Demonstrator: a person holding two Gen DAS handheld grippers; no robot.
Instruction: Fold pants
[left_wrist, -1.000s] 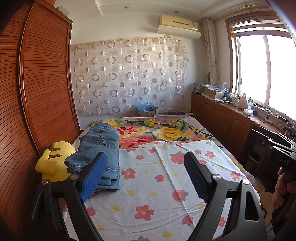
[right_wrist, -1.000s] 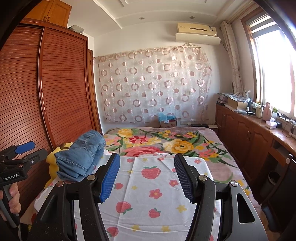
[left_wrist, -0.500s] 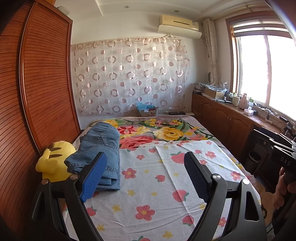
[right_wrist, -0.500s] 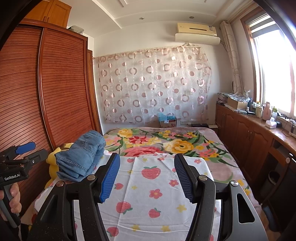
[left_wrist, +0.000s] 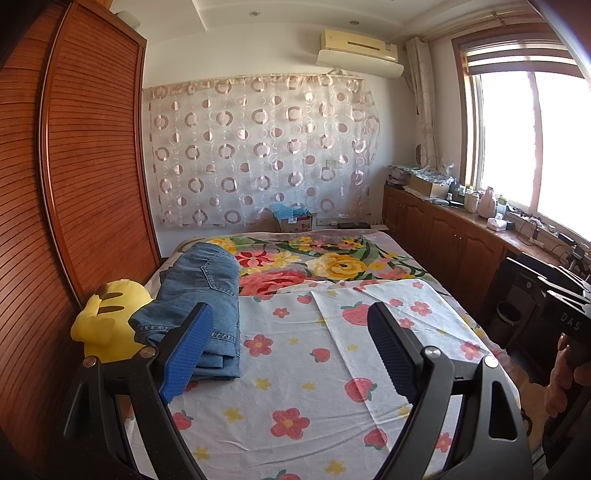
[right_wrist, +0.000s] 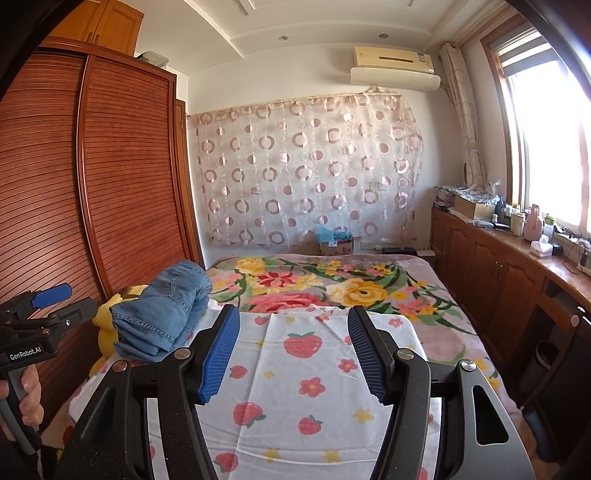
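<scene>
Bed (left_wrist: 413, 258) w/ floral blanket; strawberry sheet (left_wrist: 295, 369) covers near half. Folded jeans (left_wrist: 199, 295) lie at sheet's left edge, yellow plush (left_wrist: 107, 325) just left of jeans.

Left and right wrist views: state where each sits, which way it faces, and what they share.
Left wrist view: on the left tongs, facing along the bed; its open blue pads and the right hand show.
Right wrist view: on the right tongs, same facing; its open pads and the left hand show.
Shared: the jeans, yellow plush toy, strawberry sheet, circle curtain.
</scene>
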